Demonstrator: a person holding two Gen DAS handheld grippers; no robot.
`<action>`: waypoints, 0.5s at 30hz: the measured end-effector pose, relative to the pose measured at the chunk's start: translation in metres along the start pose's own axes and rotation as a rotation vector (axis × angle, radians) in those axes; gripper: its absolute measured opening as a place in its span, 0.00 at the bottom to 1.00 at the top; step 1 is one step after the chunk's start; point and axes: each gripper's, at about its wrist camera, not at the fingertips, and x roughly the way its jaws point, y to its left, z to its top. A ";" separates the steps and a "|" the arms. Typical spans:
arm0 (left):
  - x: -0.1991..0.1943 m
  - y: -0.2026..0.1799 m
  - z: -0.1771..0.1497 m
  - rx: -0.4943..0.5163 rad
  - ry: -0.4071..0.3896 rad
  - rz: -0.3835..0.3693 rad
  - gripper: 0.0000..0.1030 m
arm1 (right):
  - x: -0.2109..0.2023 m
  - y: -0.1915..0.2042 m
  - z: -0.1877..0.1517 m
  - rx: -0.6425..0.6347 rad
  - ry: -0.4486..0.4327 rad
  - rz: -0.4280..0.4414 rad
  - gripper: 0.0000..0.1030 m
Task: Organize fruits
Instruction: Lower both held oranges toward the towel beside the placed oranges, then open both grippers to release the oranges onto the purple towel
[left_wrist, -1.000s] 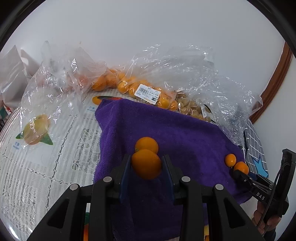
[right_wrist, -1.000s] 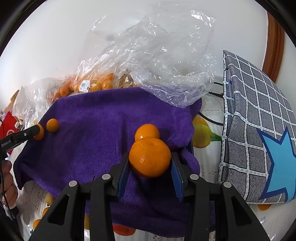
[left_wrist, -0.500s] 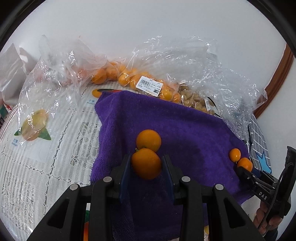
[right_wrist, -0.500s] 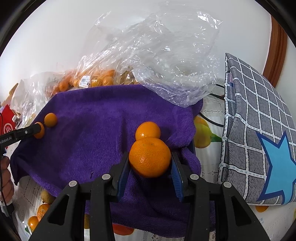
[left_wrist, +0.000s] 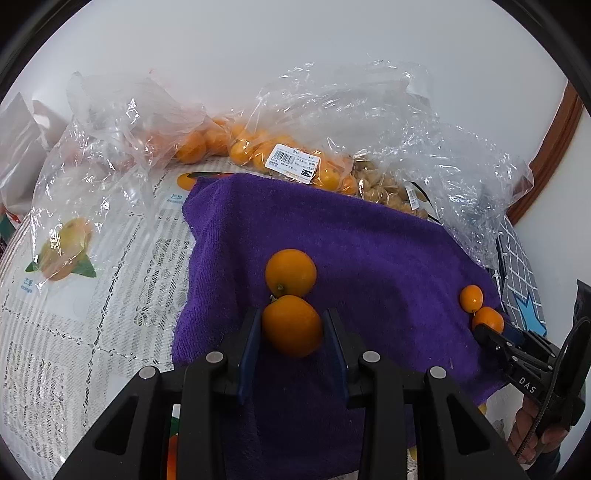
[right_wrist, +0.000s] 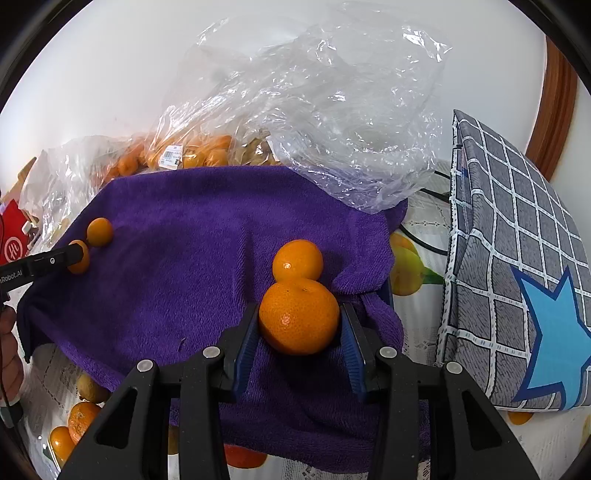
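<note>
A purple towel (left_wrist: 369, 254) (right_wrist: 177, 251) lies spread on the table. My left gripper (left_wrist: 292, 334) is shut on a small smooth orange fruit (left_wrist: 291, 325), just behind another one (left_wrist: 291, 272) lying on the towel. My right gripper (right_wrist: 298, 325) is shut on a larger mandarin (right_wrist: 298, 315), close behind a second one (right_wrist: 297, 259) near the towel's right edge. Each gripper with its fruit shows small in the other's view: the right (left_wrist: 487, 319), the left (right_wrist: 79, 256).
Clear plastic bags hold more orange fruit (left_wrist: 258, 151) and pale husked fruit (left_wrist: 380, 184) behind the towel. An empty crumpled bag (right_wrist: 332, 122) lies at its back right. A grey checked box with a blue star (right_wrist: 517, 277) stands right. Loose fruit (right_wrist: 77, 417) lies at front left.
Both grippers have eased slightly back and down with their fruit. Both stay shut on their fruit.
</note>
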 end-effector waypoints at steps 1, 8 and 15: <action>0.000 0.000 0.000 0.002 0.000 0.001 0.32 | 0.000 0.000 0.000 0.000 0.000 0.001 0.41; 0.000 -0.001 0.000 0.000 0.001 0.002 0.32 | -0.001 0.001 0.000 0.001 -0.001 0.003 0.43; 0.000 0.000 0.000 0.000 0.000 -0.006 0.33 | -0.004 0.002 -0.001 0.003 -0.012 0.004 0.51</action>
